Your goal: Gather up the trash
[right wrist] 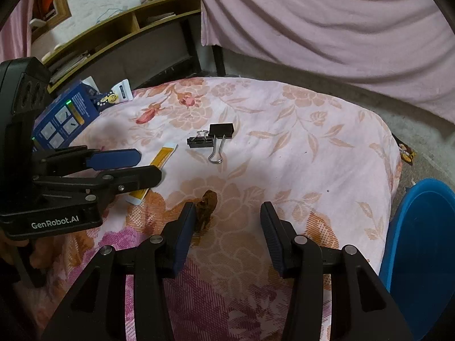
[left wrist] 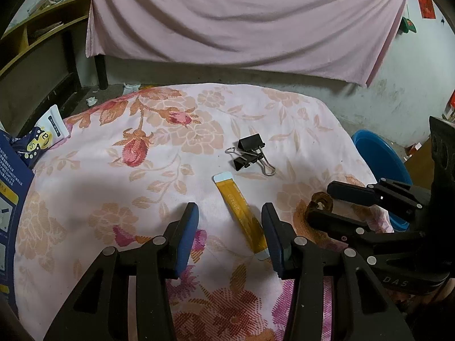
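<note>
Your left gripper (left wrist: 230,213): jaws partly open, gripping nothing; yellow strip (left wrist: 243,213) lies flat on floral cloth (left wrist: 113,193) between fingers, nearer right finger, not pinched. Strip's long axis runs from near your wrist away toward binder clips (left wrist: 250,153), pale tabs at both ends.

Your right gripper (right wrist: 227,213): jaws partly open, empty; brown scrap (right wrist: 206,207) stands against inner face of left finger, wide gap to other finger. Blue bin (right wrist: 421,241) beside cloth edge, right.

Two binder clips (left wrist: 250,153), one yellow strip (left wrist: 241,213), one brown scrap (right wrist: 206,207), one blue bin (right wrist: 423,255).
</note>
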Tool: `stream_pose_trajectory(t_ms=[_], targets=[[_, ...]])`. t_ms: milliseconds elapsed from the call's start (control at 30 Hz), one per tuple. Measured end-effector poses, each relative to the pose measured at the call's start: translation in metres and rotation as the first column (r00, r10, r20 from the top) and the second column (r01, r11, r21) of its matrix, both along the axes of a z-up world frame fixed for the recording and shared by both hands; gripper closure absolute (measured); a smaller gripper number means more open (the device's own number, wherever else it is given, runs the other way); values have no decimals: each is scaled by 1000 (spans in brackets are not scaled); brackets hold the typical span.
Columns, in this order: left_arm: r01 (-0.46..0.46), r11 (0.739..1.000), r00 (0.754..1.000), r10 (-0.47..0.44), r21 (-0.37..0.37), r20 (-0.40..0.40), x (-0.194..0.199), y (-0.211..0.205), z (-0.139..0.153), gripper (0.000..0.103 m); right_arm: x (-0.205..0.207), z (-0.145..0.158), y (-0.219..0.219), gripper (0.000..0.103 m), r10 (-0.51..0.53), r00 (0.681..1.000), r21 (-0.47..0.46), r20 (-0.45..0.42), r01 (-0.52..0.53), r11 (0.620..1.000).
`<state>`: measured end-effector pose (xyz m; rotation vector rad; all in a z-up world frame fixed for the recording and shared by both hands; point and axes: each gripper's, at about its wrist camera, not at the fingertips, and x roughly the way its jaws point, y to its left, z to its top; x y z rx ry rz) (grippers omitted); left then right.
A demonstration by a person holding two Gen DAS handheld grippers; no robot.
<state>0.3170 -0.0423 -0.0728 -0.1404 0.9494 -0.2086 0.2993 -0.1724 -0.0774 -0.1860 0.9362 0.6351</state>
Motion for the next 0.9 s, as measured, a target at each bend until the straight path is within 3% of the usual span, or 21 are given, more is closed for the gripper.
stream_pose_trajectory(t_ms=[67, 167, 400, 500, 733, 900], targets=[[4, 1000, 1000, -4, 9, -2, 1, -1, -1, 68, 1, -1, -1, 59, 0, 1000, 3, -7, 0, 1000], [20, 1000, 1000, -20, 11, -11, 3, -2, -3, 86, 1, 0, -2, 66, 2, 1000, 8, -11, -2, 1000], [39, 999, 999, -39, 14, 2, 1, -8, -1, 96, 1, 1, -5, 90, -3, 1000, 39, -18, 4, 999], [48, 999, 999, -48, 20, 16, -1, -12, 0, 101, 1, 1, -7, 92, -5, 1000, 48, -17, 5, 999], [37, 999, 998, -37, 3, 44, -8, -17, 5, 101, -4, 8, -12, 96, -24, 1000, 68, 18, 23, 997], [46, 999, 986, -45, -6, 160, -22, -28, 26, 101, -17, 23, -22, 96, -48, 991, 104, 128, 35, 994]])
